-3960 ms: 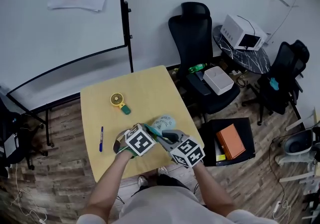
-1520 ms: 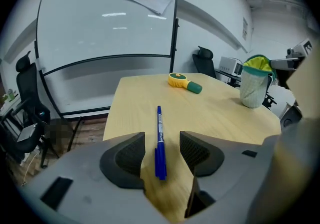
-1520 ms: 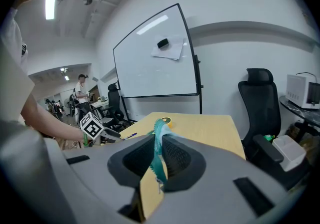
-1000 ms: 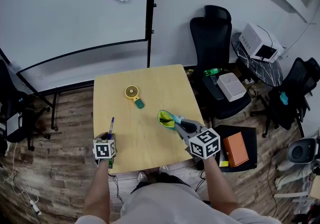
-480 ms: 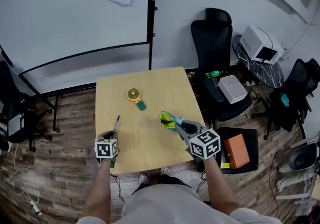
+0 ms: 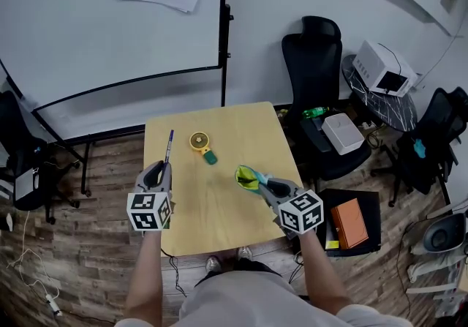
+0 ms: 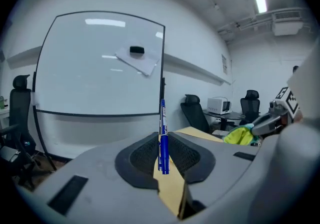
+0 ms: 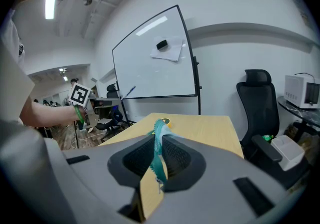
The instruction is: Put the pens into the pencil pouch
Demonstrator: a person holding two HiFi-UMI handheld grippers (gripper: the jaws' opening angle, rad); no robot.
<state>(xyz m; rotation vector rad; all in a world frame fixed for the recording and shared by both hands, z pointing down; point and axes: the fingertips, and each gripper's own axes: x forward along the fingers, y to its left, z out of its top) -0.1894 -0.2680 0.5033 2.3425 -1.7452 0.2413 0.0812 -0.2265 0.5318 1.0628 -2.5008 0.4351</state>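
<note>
My left gripper is shut on a blue pen and holds it above the table's left edge, its tip pointing away from me. In the left gripper view the blue pen stands upright between the jaws. My right gripper is shut on the rim of the teal and yellow pencil pouch, over the right part of the table. In the right gripper view a teal strip of the pouch is pinched between the jaws, and the left gripper with its pen shows far off on the left.
A yellow round thing with a green handle lies on the far part of the wooden table. A whiteboard stands behind the table. Black office chairs stand to the right, and an orange book lies on a low black surface.
The left gripper has lifted the blue pen off the table and carried it up and away from me. The right gripper holds the pouch in about the same place.
</note>
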